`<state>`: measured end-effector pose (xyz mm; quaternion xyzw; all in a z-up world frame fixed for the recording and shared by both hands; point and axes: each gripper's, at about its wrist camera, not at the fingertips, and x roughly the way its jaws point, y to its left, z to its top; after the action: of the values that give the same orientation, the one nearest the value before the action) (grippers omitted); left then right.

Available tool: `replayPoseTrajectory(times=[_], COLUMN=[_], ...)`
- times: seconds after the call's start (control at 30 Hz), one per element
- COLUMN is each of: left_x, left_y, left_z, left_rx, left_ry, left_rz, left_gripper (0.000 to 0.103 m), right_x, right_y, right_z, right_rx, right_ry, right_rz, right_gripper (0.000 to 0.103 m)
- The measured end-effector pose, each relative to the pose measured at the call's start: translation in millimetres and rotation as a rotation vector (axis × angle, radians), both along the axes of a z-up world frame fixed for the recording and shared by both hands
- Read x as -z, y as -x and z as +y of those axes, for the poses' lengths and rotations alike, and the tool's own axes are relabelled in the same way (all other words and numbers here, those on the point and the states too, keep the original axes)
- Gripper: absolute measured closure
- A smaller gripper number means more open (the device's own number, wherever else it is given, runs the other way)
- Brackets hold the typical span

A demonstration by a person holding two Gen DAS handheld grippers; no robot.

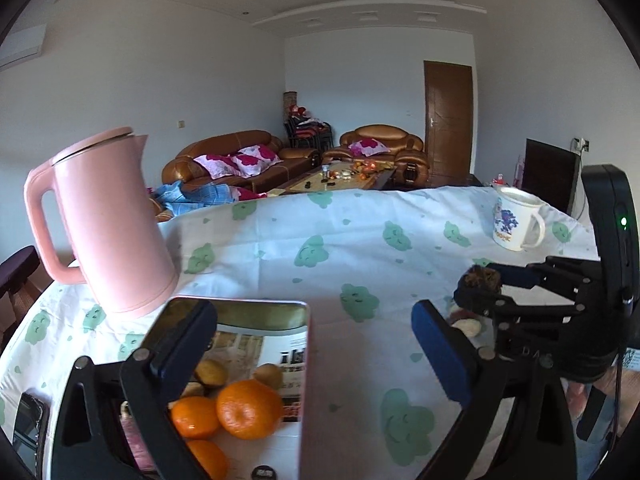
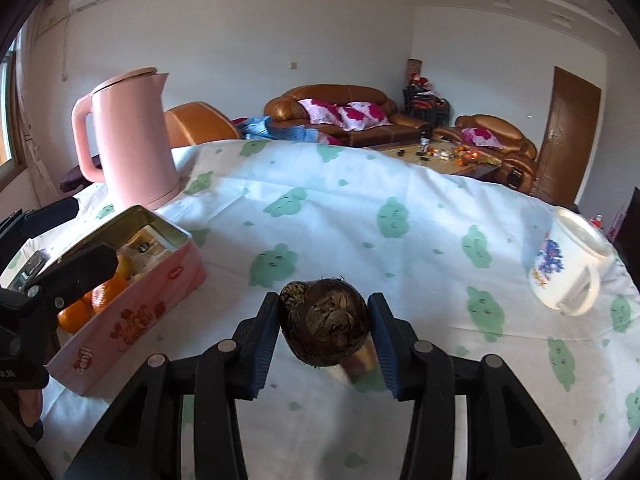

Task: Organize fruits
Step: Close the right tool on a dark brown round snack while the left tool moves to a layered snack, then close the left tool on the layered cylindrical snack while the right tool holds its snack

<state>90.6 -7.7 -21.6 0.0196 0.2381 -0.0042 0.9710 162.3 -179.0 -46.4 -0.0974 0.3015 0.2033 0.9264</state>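
- right gripper [image 2: 323,322]: jaws clamped on a dark brown fruit [image 2: 325,325], husky top, lifted off the counter [image 2: 360,216].
- left gripper [image 1: 312,344]: jaws spread wide, nothing between them; 1 finger hangs over the pink tin [image 2: 132,304].
- tin at 9 o'clock of the held fruit, open, with at least 3 oranges [image 1: 248,408] plus some paler fruit inside.
- more pieces lie on the cloth under the right gripper, too blurred to name.
- risks: round fruit could roll out of the flat pads on the swing to the tin; left finger over the opening may block the drop; pink kettle [image 2: 128,140] and mug [image 2: 568,268] near enough to knock.
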Motion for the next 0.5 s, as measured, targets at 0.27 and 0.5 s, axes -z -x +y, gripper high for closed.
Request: replayPoseTrajectory(times=[0.27, 0.5], left_x=[18.4, 41.3], left_y=[-37.0, -70.2], left_z=[-68.9, -110.7], left_rx=[0.142, 0.231], left_ry=[0.009, 0.005], left_rz=[0.119, 0.237], left_gripper=[0.003, 0.021], right_x=[10.2, 19.8], right_y=[-20.7, -23.2], right_z=[-73.7, -100.3], right_rx=[0.188, 0.219], right_ry=[-0.018, -0.059], right_rz=[0.029, 0.064], right_gripper=[0.057, 0.057])
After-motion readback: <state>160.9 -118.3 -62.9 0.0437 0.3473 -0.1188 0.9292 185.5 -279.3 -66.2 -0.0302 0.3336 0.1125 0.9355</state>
